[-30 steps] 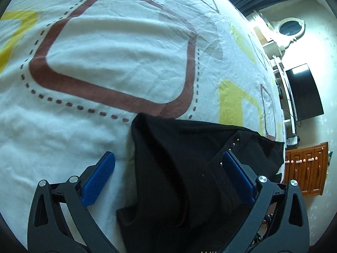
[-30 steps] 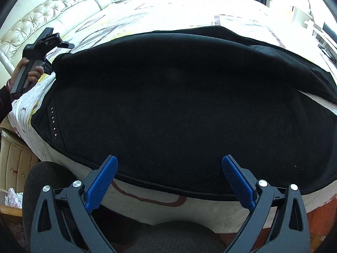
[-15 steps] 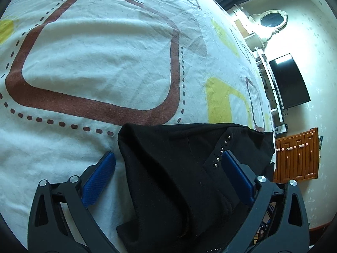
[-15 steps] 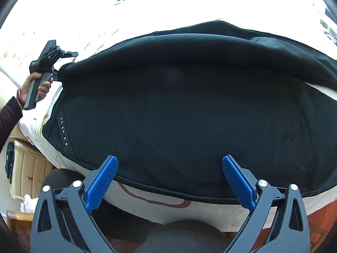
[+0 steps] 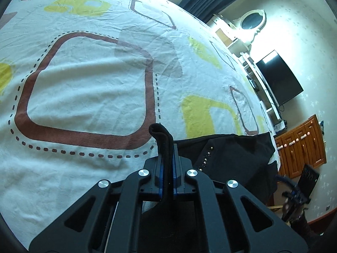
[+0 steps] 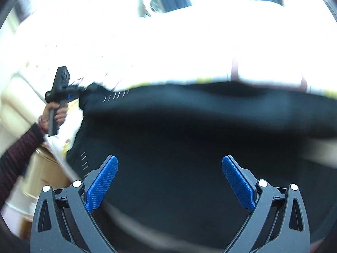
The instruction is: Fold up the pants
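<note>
Since a second ago the left gripper (image 5: 167, 164) has gone from wide open to clamped: its jaws now pinch a fold of the black pants (image 5: 231, 158), and a rounded tuck of the fabric pokes up above the blue pads (image 5: 174, 168) at about 12 o'clock from them. The rest of the garment trails off toward 3 o'clock in the left wrist view, a row of small metal studs (image 5: 205, 158) showing just right of the jaws. The right wrist view has also shifted and is now motion-blurred, with the bed behind washed out by glare.

The pants lie on the bed (image 5: 88, 88), whose white sheet carries brown rounded squares with dotted outlines and yellow patches. At 2 o'clock in the left wrist view stand a dark television (image 5: 278, 78) and an oval mirror (image 5: 251, 21); a wooden cabinet (image 5: 301, 145) sits at 3 o'clock.

In the right wrist view the right gripper (image 6: 169, 182) has its jaws wide apart, nothing between the blue pads (image 6: 101, 185); the dark cloth spreads across the middle of the frame beyond them. At 9 o'clock a hand (image 6: 53, 116) in a dark red sleeve (image 6: 16, 154) grips the handle of the other gripper, whose tip meets the corner of the pants, lifted a little off the sheet there.
</note>
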### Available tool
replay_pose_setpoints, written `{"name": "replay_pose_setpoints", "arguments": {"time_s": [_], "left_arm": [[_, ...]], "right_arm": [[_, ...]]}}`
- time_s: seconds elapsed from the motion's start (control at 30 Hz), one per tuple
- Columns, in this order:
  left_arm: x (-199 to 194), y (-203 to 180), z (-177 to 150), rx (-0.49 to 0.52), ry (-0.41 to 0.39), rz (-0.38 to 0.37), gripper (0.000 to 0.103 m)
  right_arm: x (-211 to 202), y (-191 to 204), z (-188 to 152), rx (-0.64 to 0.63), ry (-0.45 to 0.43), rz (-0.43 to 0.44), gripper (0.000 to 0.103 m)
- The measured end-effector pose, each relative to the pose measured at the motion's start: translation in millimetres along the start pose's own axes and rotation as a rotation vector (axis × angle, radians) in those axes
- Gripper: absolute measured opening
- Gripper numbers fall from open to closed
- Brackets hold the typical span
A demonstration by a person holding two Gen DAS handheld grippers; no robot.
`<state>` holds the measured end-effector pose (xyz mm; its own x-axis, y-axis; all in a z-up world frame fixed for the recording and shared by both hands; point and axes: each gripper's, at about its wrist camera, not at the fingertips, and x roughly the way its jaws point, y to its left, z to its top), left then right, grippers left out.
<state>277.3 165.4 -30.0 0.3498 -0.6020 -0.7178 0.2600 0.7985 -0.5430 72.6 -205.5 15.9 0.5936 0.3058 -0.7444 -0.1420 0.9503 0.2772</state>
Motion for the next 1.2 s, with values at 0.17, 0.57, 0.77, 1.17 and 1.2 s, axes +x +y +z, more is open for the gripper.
{"name": "replay_pose_setpoints", "arguments": {"time_s": [0.17,0.57,0.77,1.17,1.2], "left_arm": [[11,9,-3,0.016,0.046,0.093,0.005],[41,7,-3,0.071,0.082,0.112,0.02],[36,-8,-1,0.163,0.064,0.126,0.01],[-44,-40,-21,0.19,-0.171,-0.082,0.01],[-51,-42,-30,0.188,-0.18,-0.103,0.01]], "right_arm": [[47,-32,75,-0.266,0.088,-0.152,0.098],[153,-42,105,-0.431,0.425,-0.176,0.032],[144,-46,106,-0.381,0.434,-0.112,0.016],[10,11,56,-0.481,0.065,-0.255,0.016],[3,20,45,-0.49,0.045,-0.268,0.016]]}}
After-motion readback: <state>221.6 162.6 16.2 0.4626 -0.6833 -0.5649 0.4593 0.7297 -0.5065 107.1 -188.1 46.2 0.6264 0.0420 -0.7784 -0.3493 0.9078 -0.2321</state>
